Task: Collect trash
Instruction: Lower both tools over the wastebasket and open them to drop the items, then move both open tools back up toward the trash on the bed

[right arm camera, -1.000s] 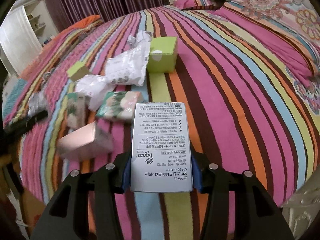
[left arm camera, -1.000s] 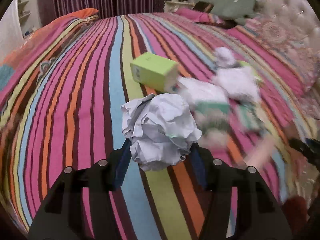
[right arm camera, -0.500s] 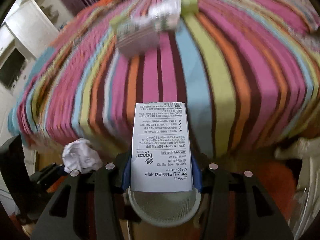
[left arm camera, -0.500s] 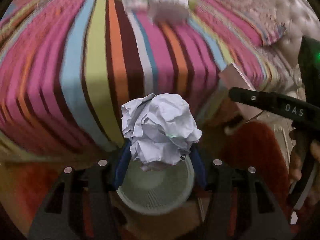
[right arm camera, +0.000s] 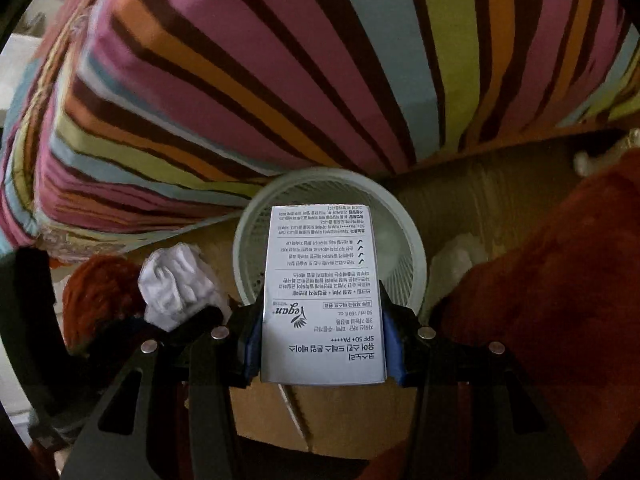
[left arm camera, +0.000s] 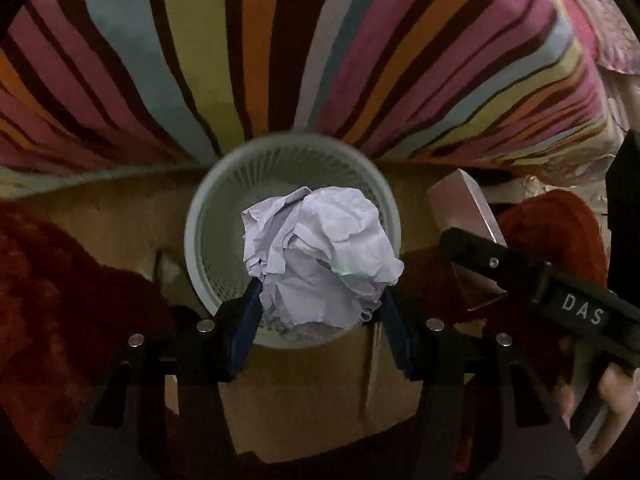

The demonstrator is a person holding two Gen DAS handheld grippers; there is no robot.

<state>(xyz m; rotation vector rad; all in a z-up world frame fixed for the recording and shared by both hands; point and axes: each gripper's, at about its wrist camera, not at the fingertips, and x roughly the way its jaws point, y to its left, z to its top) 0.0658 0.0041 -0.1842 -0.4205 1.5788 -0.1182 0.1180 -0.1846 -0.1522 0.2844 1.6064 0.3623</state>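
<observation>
My left gripper (left arm camera: 320,312) is shut on a crumpled white paper ball (left arm camera: 320,264) and holds it right above the open mouth of a pale mesh wastebasket (left arm camera: 208,216). My right gripper (right arm camera: 323,336) is shut on a white printed carton (right arm camera: 322,296) and holds it over the same wastebasket (right arm camera: 412,256). The paper ball also shows in the right wrist view (right arm camera: 176,284), to the left. The carton also shows in the left wrist view (left arm camera: 468,208), held by the other gripper at the right.
The wastebasket stands on a tan floor (left arm camera: 304,392) against the side of the bed with its striped cover (left arm camera: 280,40). A dark red rug lies on the left (left arm camera: 52,292) and right (right arm camera: 560,300).
Both grippers have swung down from the bed top to the floor beside it, still holding their items. The wastebasket has come fully into view beneath them.
</observation>
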